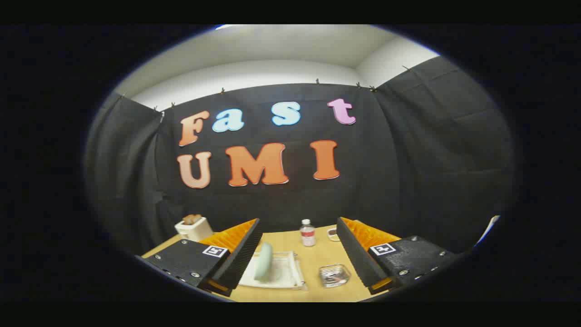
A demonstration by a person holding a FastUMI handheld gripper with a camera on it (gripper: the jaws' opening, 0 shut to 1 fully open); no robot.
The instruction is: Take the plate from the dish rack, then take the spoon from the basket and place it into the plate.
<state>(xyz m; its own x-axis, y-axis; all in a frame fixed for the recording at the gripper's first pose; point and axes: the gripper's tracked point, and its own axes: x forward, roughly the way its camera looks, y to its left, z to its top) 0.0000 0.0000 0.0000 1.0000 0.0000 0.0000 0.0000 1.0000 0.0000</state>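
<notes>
- Presently noted at far left, beyond the fingers: toaster [194,227] holding bread, clear of the work.
- Pale green plate [263,261] stood on edge in white dish rack [285,272], upright for draining, just ahead of the left finger.
- Gripper [299,254] spread wide, gripping nothing, held high for approach.
- Clear basket [334,275] with cutlery right of the rack; spoon not distinguishable.
- Bottle [307,232] beyond.

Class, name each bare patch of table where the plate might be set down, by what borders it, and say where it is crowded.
Bare table lies between the dish rack holding the upright plate and the clear basket, reaching back to the bottle. It is crowded at the rack and by the toaster. The gripper is open above.
</notes>
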